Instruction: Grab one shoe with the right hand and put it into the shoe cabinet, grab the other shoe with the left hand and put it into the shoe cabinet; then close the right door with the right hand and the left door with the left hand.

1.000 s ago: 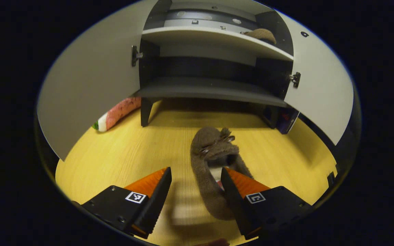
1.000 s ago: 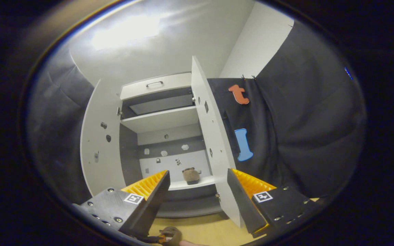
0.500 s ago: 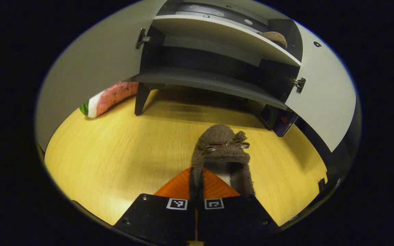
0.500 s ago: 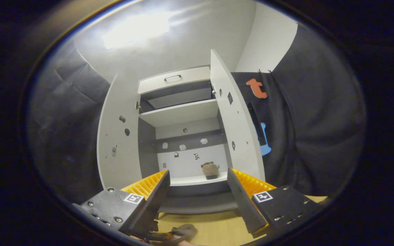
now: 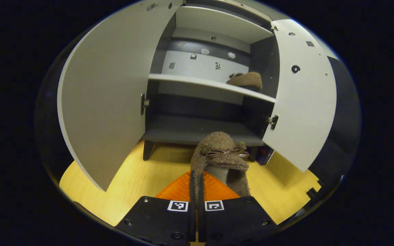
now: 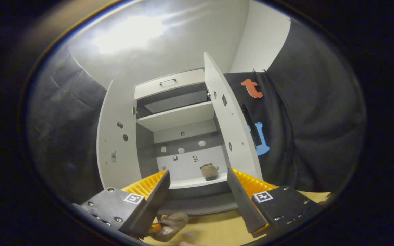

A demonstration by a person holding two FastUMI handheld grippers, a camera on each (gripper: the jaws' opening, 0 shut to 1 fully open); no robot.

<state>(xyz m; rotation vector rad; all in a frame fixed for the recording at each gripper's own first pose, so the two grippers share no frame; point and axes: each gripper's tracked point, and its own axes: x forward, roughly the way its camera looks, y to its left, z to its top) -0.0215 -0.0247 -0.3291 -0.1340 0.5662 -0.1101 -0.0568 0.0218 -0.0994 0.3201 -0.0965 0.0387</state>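
Lifting slipper (image 5: 220,155) off floor (image 5: 142,181); cabinet (image 5: 210,85) nearer

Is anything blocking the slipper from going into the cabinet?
Nothing visible. The left gripper holds the slipper in front of the cabinet; both doors stand open, and the shelf is bare beside the other slipper.

Open doors (image 5: 104,102) flanking free shelf (image 5: 197,83).
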